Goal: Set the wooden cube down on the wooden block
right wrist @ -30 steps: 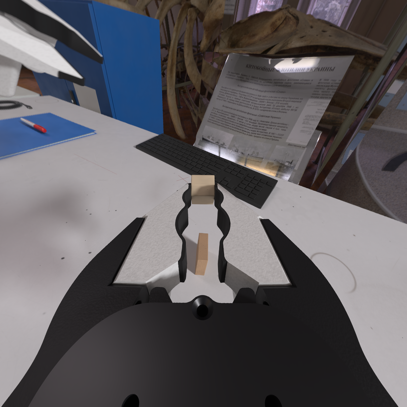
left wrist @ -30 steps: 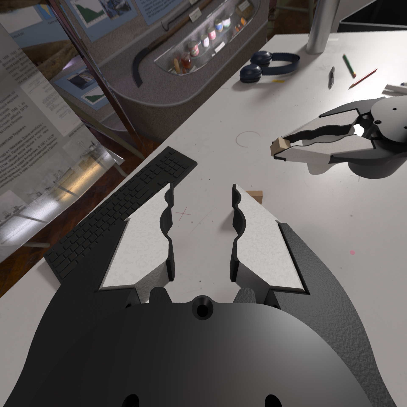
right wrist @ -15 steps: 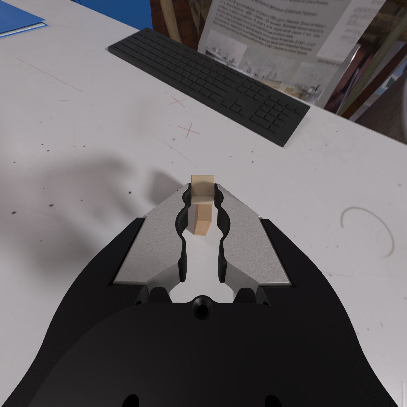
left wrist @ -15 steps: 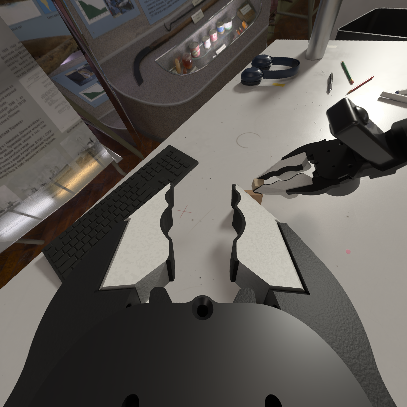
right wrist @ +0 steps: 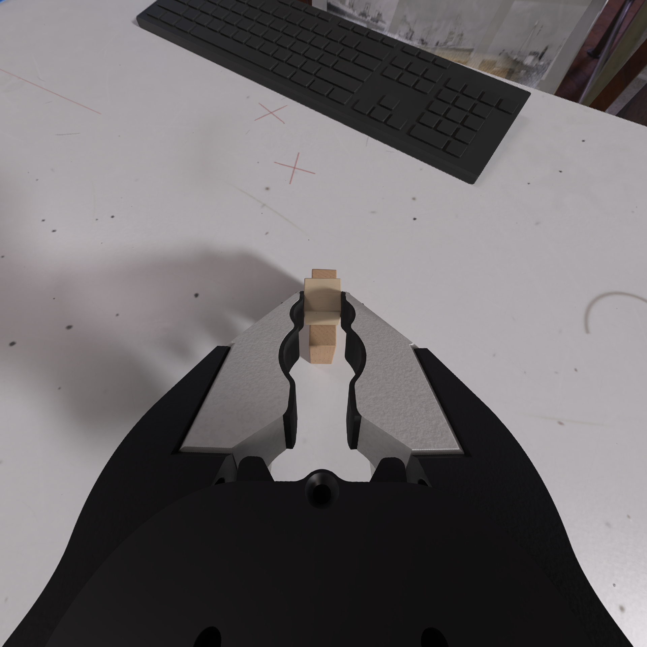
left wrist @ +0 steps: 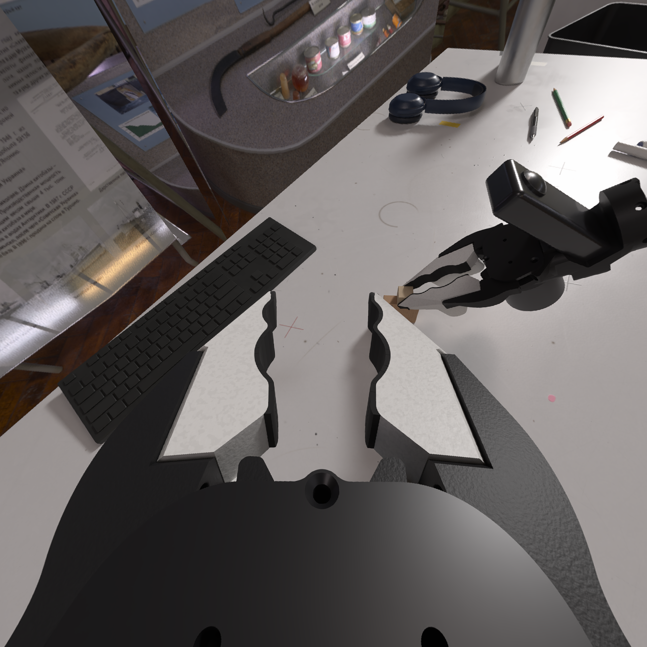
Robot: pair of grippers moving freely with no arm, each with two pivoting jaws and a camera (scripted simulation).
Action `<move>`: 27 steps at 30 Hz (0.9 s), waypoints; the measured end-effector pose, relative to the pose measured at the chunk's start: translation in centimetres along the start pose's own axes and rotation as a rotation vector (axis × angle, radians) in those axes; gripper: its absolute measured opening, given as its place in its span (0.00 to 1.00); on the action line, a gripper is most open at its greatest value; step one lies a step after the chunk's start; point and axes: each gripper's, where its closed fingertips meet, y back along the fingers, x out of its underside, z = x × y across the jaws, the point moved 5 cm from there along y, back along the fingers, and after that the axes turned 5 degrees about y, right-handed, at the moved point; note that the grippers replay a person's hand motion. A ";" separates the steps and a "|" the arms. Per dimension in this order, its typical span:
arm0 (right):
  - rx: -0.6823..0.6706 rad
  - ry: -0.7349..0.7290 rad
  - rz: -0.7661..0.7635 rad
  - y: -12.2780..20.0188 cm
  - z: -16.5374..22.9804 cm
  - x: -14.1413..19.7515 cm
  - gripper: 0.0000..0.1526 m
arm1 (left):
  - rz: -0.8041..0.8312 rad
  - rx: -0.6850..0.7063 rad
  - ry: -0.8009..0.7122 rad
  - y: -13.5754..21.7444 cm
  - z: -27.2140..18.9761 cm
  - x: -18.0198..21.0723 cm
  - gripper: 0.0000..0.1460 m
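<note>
My right gripper (right wrist: 322,297) is shut on the pale wooden cube (right wrist: 322,301) and holds it directly over the narrow wooden block (right wrist: 322,343), which lies on the white table. I cannot tell whether the cube touches the block. In the left wrist view the right gripper (left wrist: 406,297) shows at the right, tilted down, with the cube (left wrist: 403,291) at its tips above the block (left wrist: 413,316). My left gripper (left wrist: 321,297) is open and empty, low over the table, with the block just beyond its right fingertip.
A black keyboard (left wrist: 182,329) lies along the table's left edge and shows in the right wrist view (right wrist: 350,66) ahead. Dark blue headphones (left wrist: 437,96), pencils (left wrist: 562,106), a pen and a metal post (left wrist: 518,42) stand far right. Red cross marks (right wrist: 295,168) lie on the table.
My right gripper has tilted down and carried the cube forward and lower until it sits over the block. My left gripper has stayed still and open.
</note>
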 end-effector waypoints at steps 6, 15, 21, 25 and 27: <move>0.017 -0.002 -0.021 -0.1 -0.2 -0.2 0.13 | 0.008 0.001 -0.003 -0.3 -0.1 0.1 0.36; 0.022 0.013 0.002 -0.3 0.0 0.0 0.14 | 0.022 0.004 -0.004 -0.4 -0.2 0.2 0.36; 0.060 0.061 -0.017 0.0 0.2 -0.3 0.20 | 0.044 -0.026 -0.003 0.2 0.5 0.5 0.42; 0.113 0.120 -0.065 1.2 0.3 -1.3 0.23 | 0.201 -0.188 0.019 2.4 3.7 2.9 0.45; 0.139 0.159 -0.092 2.0 0.5 -2.0 0.25 | 0.329 -0.230 0.075 3.2 5.7 5.1 0.43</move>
